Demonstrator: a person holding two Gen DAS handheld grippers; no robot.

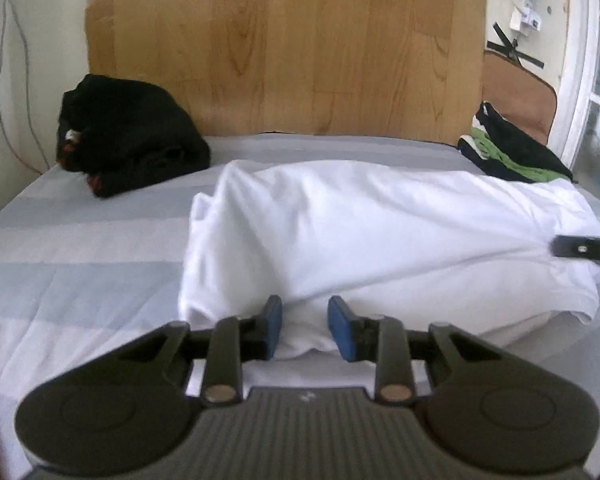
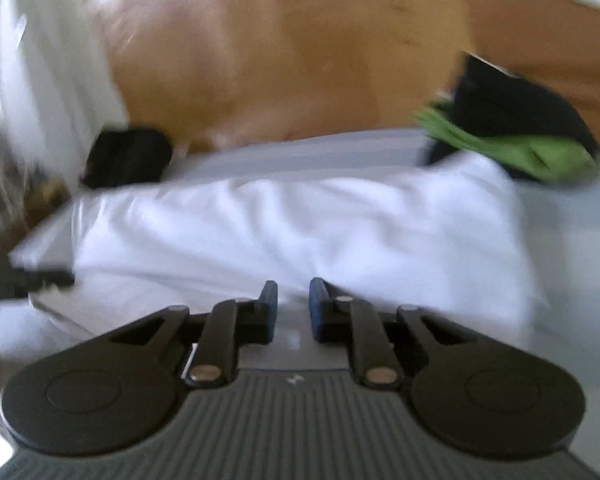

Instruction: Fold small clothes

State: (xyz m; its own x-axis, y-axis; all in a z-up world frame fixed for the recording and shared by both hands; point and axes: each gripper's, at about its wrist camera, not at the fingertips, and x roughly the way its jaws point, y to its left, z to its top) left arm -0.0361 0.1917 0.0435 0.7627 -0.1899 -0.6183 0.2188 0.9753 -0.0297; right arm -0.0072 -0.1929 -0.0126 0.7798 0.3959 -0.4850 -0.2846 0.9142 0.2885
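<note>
A white garment (image 1: pixel 360 232) lies bunched across the striped grey bed sheet (image 1: pixel 80 248). My left gripper (image 1: pixel 305 326) is open at its near edge, and a fold of the white cloth sits between the blue pads (image 1: pixel 342 332). In the blurred right wrist view the same garment (image 2: pixel 300 232) stretches across the middle. My right gripper (image 2: pixel 293 308) is open just in front of its near edge with nothing between the pads. The right gripper's tip also shows at the right edge of the left wrist view (image 1: pixel 584 246).
A black clothes pile (image 1: pixel 128 140) lies at the back left of the bed. A pile of dark and green clothes (image 1: pixel 512 152) lies at the back right; it also shows in the right wrist view (image 2: pixel 532 148). A wooden board (image 1: pixel 284 48) stands behind the bed.
</note>
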